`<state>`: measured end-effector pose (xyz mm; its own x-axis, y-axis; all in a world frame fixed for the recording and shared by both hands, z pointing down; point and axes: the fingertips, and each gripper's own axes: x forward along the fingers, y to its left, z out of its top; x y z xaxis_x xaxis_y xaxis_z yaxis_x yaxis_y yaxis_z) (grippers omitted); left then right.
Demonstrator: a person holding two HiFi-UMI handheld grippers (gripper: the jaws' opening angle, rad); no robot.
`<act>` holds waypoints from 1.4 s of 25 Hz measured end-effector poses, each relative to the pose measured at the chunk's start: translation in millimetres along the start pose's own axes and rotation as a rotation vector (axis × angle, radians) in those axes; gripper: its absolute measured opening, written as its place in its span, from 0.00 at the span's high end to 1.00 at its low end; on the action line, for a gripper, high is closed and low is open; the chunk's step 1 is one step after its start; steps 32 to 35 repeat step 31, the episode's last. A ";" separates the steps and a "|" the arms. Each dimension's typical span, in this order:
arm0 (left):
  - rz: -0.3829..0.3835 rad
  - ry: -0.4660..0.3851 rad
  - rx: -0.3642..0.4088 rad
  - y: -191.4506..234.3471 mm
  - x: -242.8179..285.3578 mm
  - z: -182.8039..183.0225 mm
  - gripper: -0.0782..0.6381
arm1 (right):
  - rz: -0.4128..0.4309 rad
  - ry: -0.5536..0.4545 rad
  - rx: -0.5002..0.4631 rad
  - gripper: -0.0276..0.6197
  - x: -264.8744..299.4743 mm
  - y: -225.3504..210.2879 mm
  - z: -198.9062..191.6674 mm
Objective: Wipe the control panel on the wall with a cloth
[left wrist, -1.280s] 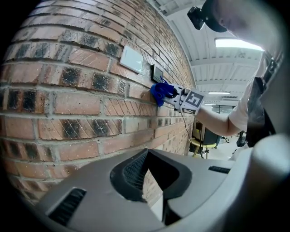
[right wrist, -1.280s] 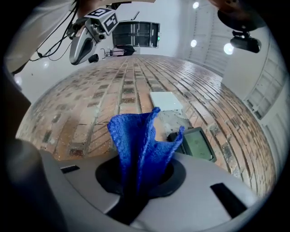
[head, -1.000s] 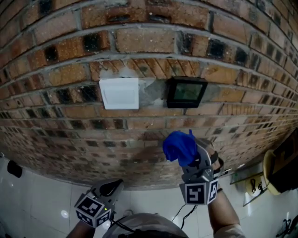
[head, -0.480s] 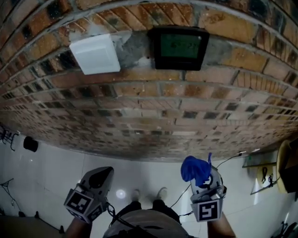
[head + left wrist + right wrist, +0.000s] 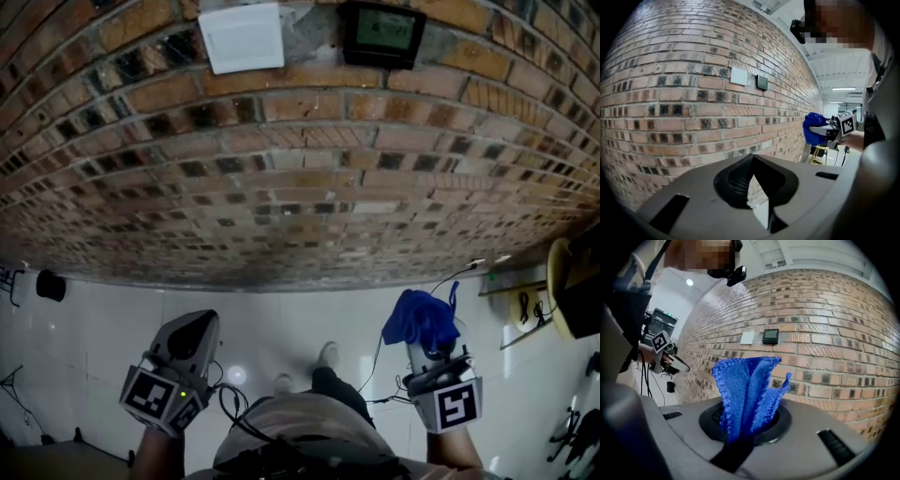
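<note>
The control panel (image 5: 382,33) is a small black box with a greenish display, mounted on the brick wall (image 5: 300,178). It is high up, far above both grippers. The characters on its display are too small to read. Just beside it on the left is a plain white plate (image 5: 242,36), with a patch of grey mortar between the two.

The right gripper (image 5: 429,349) has its jaws clenched on a blue cloth (image 5: 422,319). In the right gripper view the cloth stands up out of the jaws in loose folds, one corner sticking out to the right. It is well apart from the panel and touches nothing on the wall.

The left gripper (image 5: 195,330) has its jaws closed together with nothing between them. In the left gripper view only a thin sliver of light shows below the tips. It is held low and away from the wall, level with the right one.

Each gripper's cube shows a black-and-white square marker and no readable writing.

Under the grippers lies a white floor (image 5: 103,319), where the person's shoes (image 5: 323,354) stand near the foot of the wall. A thin cable (image 5: 450,277) runs along the floor on the right. A yellow round thing (image 5: 561,286) leans at the far right. A small dark object (image 5: 49,284) is at the far left.
</note>
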<state>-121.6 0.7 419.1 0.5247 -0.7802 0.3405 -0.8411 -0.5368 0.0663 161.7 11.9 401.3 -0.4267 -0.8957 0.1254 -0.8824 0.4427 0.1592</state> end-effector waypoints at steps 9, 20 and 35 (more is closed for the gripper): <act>-0.059 -0.023 -0.014 31.5 -76.9 -39.3 0.89 | -0.042 0.013 -0.001 0.82 -58.5 104.6 20.8; -0.117 -0.039 0.016 8.4 -100.7 -41.5 0.89 | -0.030 -0.029 0.007 0.82 -76.1 132.3 40.7; -0.132 -0.048 0.020 -63.8 -80.0 -29.1 0.89 | 0.026 -0.047 0.017 0.82 -115.3 98.2 32.3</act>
